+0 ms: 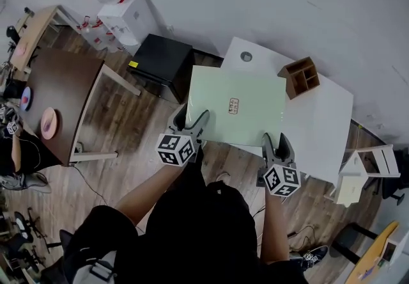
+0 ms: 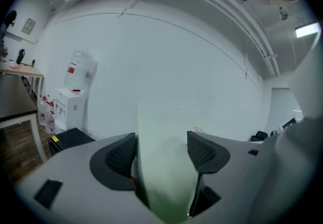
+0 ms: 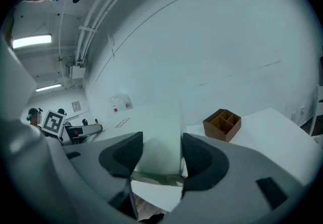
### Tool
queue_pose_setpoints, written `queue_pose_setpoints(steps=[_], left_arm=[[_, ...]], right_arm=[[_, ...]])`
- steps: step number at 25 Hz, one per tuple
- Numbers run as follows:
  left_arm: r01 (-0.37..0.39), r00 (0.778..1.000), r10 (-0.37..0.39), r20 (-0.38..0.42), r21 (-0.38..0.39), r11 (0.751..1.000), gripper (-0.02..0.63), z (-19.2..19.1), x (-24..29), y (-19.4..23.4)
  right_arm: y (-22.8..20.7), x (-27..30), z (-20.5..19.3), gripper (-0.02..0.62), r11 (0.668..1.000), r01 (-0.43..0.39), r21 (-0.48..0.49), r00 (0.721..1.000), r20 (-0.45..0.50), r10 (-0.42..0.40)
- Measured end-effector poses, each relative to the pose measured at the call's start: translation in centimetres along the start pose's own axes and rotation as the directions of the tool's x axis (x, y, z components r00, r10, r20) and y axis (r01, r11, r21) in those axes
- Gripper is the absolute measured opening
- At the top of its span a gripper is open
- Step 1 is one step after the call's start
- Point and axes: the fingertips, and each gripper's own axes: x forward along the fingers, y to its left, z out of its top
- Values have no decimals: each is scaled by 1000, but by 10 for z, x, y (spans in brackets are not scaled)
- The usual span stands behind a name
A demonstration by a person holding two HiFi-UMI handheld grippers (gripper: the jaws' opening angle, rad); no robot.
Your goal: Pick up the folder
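A pale green folder with a small printed label is held flat over the white table, its left part out past the table's left edge. My left gripper is shut on the folder's near left corner. My right gripper is shut on its near right edge. In the left gripper view the folder runs edge-on between the two dark pads. In the right gripper view the folder lies between the pads, stretching away over the table.
A wooden compartment organizer stands on the table's far side, right of the folder. A black cabinet stands left of the table, a brown table further left. A white chair sits at the right.
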Motion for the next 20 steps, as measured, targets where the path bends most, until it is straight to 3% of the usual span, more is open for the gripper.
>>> queue_pose_setpoints(steps=[4,14,20], left_arm=[[14,1000,-14,16,19,1000,330,0,-30,-25],[116,992,-119,35,67,991,328,8,-46,-89],[121,991,-124,55,64,991,319,5,-58,-99]], right_arm=[[3,-40,0,263,1000,7,-2,1000,23,-7],[-12,-116,12,262,995,100,-3,987,123,-99],[-13,-133,10,262,995,97,-17,985,144,-93]])
